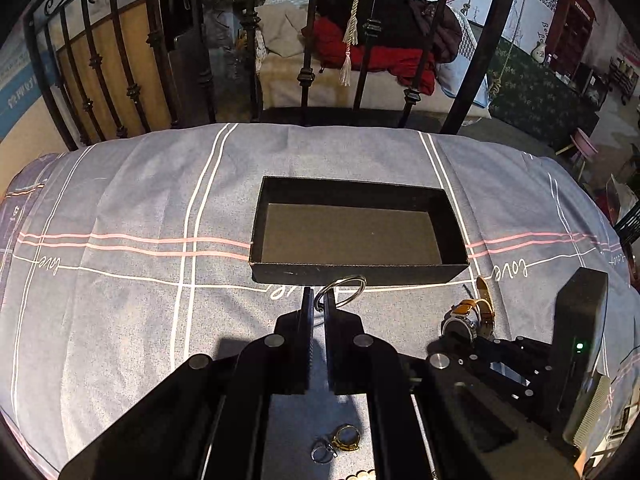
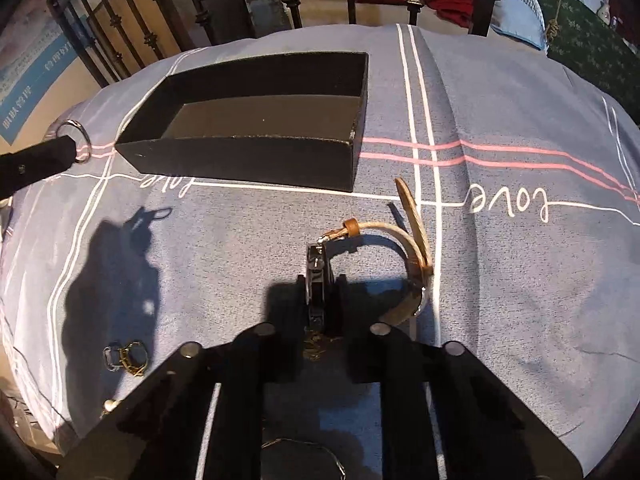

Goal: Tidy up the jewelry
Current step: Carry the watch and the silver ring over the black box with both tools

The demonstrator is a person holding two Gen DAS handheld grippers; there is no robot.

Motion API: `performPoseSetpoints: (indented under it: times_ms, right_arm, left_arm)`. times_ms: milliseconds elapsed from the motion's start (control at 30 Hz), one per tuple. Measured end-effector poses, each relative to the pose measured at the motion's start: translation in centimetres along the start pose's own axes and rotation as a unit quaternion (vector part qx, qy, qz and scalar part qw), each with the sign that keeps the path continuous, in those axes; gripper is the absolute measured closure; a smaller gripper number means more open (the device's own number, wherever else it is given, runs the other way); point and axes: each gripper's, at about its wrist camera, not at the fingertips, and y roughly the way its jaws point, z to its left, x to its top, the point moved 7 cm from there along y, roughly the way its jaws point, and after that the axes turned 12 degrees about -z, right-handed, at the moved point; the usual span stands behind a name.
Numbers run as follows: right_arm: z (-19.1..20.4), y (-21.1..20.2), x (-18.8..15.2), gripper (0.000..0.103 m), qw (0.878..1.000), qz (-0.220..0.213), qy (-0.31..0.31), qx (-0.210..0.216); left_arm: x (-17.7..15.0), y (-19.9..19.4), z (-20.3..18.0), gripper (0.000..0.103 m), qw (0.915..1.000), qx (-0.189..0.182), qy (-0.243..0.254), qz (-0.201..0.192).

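Two small rings (image 1: 338, 442) are lying nearest on the bedspread (image 1: 120, 300). The right gripper (image 2: 320, 296) is pinching the watch (image 2: 320, 280) by its stiff case, floppy strap trailing. The left gripper (image 1: 318, 300) is clamping a light, slippery silver bangle (image 1: 342, 290) before the empty black box (image 1: 356, 272).

black box (image 1: 360, 272) open-topped, bare bedspread (image 1: 120, 300) all round, iron bed rail (image 1: 308, 76) blocking beyond
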Motion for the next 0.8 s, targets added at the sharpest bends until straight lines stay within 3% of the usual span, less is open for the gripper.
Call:
performPoseSetpoints:
  times_ms: [100, 200, 300, 467, 800]
  right_arm:
    - [0.6, -3.0, 1.0, 0.091, 0.999, -0.034, -0.005, 0.011]
    - [2.6, -6.9, 4.5, 0.091, 0.995, -0.091, -0.021, 0.031]
    - [4.3, -8.0, 7.7, 0.091, 0.992, -0.117, -0.044, 0.037]
    - [4.9, -6.8, 10.5, 0.091, 0.991, -0.118, -0.050, 0.032]
    - [4.1, -5.2, 10.5, 0.091, 0.993, -0.107, -0.037, 0.031]
  left_arm:
    - [0.3, 0.3, 0.2, 0.098, 1.0000, -0.005, -0.003, 0.000]
    - [1.2, 0.8, -0.1, 0.098, 1.0000, -0.003, -0.002, -0.003]
    - [2.5, 1.0, -0.3, 0.098, 0.9999, -0.007, -0.005, -0.009]
    - [4.5, 0.5, -0.6, 0.098, 0.9996, -0.004, 0.002, -0.026]
    - [5.3, 1.4, -0.8, 0.098, 0.9994, -0.002, 0.012, -0.032]
